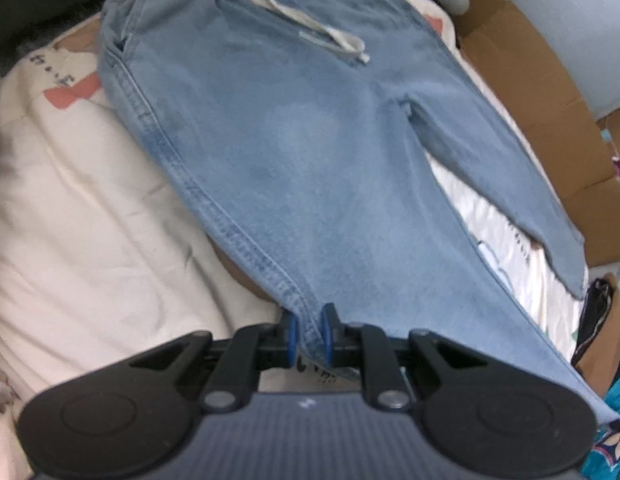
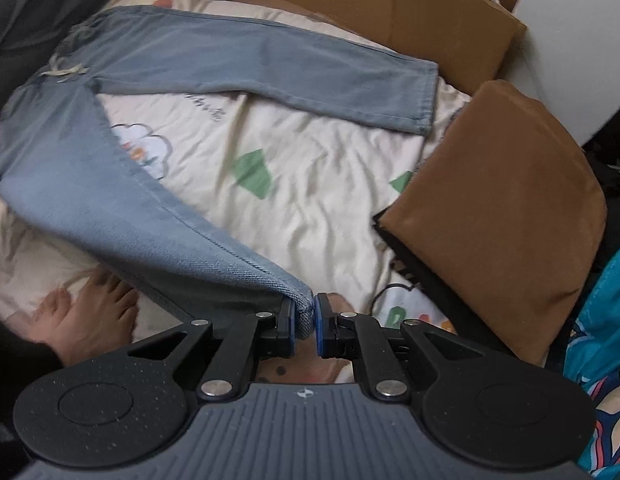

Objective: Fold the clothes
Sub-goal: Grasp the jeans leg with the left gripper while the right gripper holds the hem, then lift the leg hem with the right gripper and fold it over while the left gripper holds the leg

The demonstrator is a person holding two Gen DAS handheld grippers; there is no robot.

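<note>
On the bed (image 2: 310, 184) | both tongs (image 1: 309, 334) (image 2: 305, 320) pinch jeans (image 1: 310, 140) hem | cushion (image 2: 502, 208) rightward

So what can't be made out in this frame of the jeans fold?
- Left wrist view: the hem end held by the left gripper runs under its body; the jeans are motion-blurred.
- Right wrist view: the waistband is small and distorted at the left rim; the right gripper covers the hem corner it holds.
- Box contents: cut off at the top edge.

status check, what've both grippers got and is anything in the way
Left gripper and right gripper shut on light blue denim trousers. One leg lifted. Brown folded cushion beside.
</note>
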